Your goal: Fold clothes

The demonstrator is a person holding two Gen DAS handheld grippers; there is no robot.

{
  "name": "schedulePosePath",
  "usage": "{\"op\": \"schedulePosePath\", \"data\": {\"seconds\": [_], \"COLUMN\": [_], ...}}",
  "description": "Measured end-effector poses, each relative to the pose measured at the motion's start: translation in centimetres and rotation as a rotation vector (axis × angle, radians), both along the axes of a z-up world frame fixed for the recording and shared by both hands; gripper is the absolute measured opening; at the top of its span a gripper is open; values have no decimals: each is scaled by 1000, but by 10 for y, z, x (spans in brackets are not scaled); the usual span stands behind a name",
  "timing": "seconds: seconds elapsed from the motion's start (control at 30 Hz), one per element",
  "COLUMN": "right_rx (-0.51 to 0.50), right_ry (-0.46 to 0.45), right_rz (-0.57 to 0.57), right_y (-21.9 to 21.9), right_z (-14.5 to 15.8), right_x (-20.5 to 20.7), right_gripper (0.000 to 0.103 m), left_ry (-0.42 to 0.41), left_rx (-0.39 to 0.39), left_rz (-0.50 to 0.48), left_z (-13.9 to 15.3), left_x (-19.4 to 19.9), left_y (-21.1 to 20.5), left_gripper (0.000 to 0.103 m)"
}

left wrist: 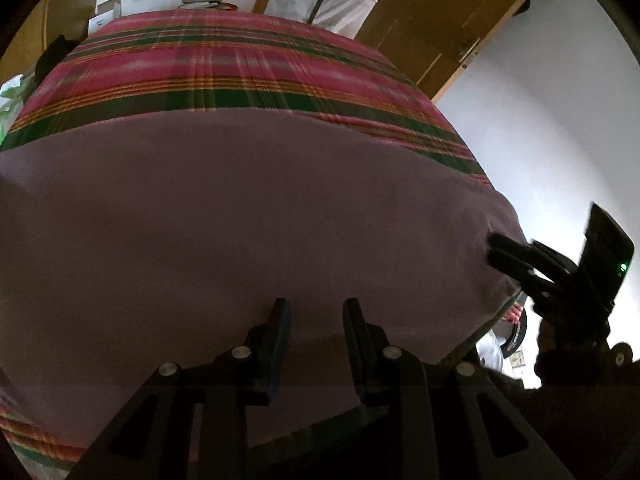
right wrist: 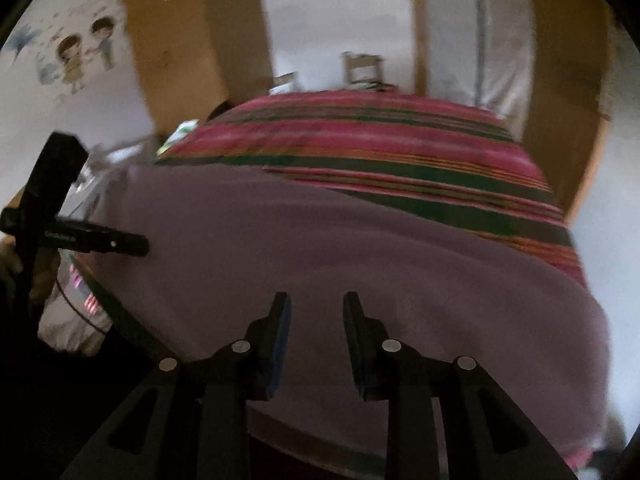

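Mauve cloth [left wrist: 248, 208], soft, limp and light, lies spread over the plaid bedspread [left wrist: 224, 64]. Left gripper [left wrist: 316, 316] and right gripper [right wrist: 316, 312] hover at its six-o'clock edge, jaws apart, empty. Best pinched at the corners.

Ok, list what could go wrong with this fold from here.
1. Both the left gripper and right gripper stand open over the purple cloth with nothing pinched, so closing now may catch only air.
2. The cloth reaches the near edge of the striped bedspread; a pull toward that edge might drag it off.
3. A deep pinch could also grab the bedspread underneath.
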State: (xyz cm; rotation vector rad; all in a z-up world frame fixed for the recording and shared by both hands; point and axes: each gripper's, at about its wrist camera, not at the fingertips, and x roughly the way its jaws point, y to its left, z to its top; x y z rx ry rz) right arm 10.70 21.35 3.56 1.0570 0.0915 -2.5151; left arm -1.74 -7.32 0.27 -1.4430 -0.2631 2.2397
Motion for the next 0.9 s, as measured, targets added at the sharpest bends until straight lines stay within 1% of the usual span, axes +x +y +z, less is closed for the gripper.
{"op": "schedulePosePath", "data": {"seconds": [0.1,0.17,0.27,0.33,0.4,0.53,0.6,0.73,0.83,0.9], "right_rx": [-8,-21,-87,-81,-80,-125,-128,-155,-126,-128], "right_ry": [-40,-62,-113,-128,-142,-185,-195,-224,-213,-202], "right_rz": [84,124,182,218,251,311,357,384,398,379], "right_y": [-22,-32,-40,-49,-58,-74,-82,-86,-90,-89], "right_z": [-9,-13,-18,-20,-21,-24,-25,-25,-19,-14], "right_x": [-10,-9,-3,1,4,3,4,-5,-12,-20], "right_gripper": [29,29,29,29,31,30,30,31,31,31], "left_ry": [-18,-28,-54,-67,-73,-82,-89,-102,-101,-98], "left_rx": [27,48,66,63,55,47,51,41,-15,-22], "left_rz": [-2,1,0,-2,7,24,45,95,145,187], "left_z": [-1,-1,-2,-2,-1,-1,-1,-1,3,8], "left_x": [7,12,22,28,31,37,40,44,52,56], "left_y": [-5,-9,-15,-19,-23,-28,-34,-47,-56,-65], "left_gripper": [28,28,28,28,28,28,28,28,28,28]}}
